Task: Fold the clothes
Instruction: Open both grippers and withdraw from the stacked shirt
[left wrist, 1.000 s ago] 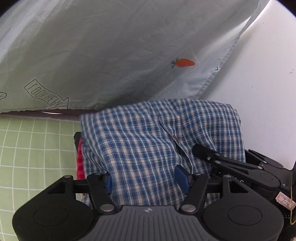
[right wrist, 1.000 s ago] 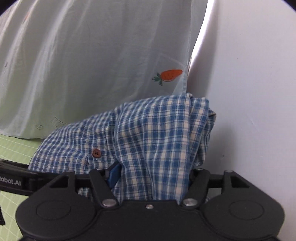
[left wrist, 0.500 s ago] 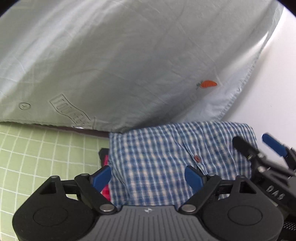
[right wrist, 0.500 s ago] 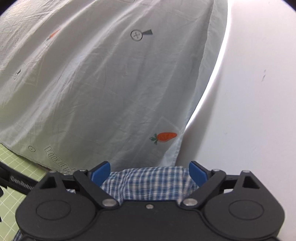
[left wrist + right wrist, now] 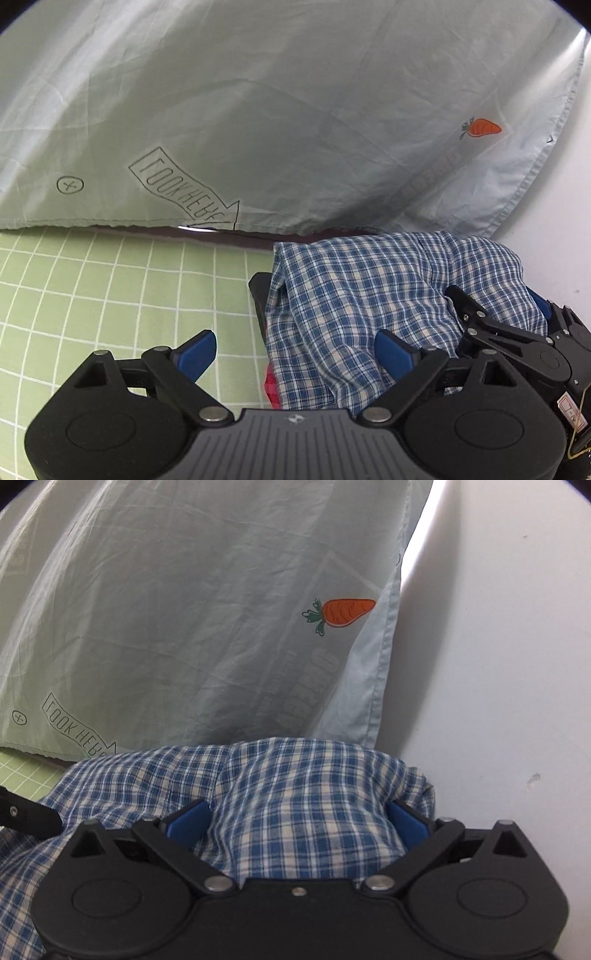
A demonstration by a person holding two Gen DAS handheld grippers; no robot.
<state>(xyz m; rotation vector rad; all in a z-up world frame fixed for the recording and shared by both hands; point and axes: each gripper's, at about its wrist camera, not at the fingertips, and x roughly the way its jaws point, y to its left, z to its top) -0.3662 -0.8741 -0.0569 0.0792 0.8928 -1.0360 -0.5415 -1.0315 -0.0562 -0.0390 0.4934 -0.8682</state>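
Left gripper (image 5: 295, 350): jaws spread, gripping nothing, plaid shirt (image 5: 369, 302) just under its right finger. Right gripper (image 5: 295, 823): jaws spread, shirt cloth bulging between them, not pinched. The shirt sits bundled atop a dark stack (image 5: 260, 295) below the hanging pale sheet (image 5: 258, 110). Folded compactly, somewhat lumpy; tidying may remain.

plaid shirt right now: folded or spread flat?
Folded, roughly: the plaid shirt sits as a bunched, layered bundle, not spread. Both the left gripper and the right gripper are open.
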